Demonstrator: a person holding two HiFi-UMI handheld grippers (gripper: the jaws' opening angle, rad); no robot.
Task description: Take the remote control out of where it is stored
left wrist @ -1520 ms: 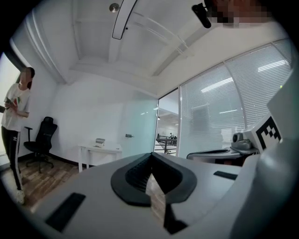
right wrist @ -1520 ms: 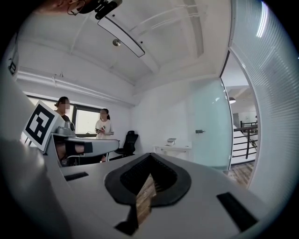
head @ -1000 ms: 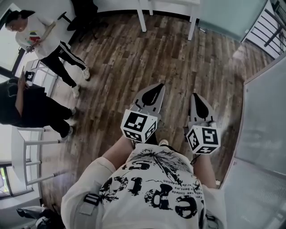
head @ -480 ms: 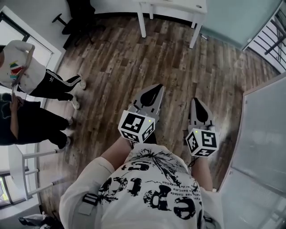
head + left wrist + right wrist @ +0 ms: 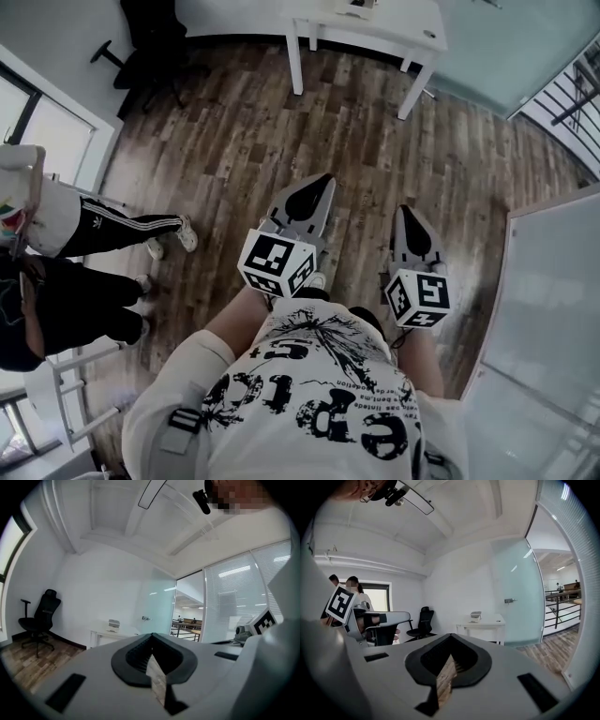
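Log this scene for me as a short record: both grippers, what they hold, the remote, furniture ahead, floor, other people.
Left gripper: shut, empty
Right gripper: shut, empty
Remote: not in view
Table: white, ahead, a small grey thing on top
Chair: black, left of the table, by the wall
Floor: wood planks
Bystanders: two, at the left edge

The floor [image 5: 234, 131] was brown wood planks with streaky grain. The left gripper [image 5: 322, 184] and right gripper [image 5: 404, 212] were both light grey with black pads, and their cubes [image 5: 277, 264] were white with black square markers. The shirt [image 5: 319, 394] was white with splashy black lettering. The bench [image 5: 375, 23] was plain white, the office chair [image 5: 155, 28] black, the glass wall [image 5: 497, 47] pale teal. A bystander's trousers [image 5: 122, 230] were black with white side stripes.
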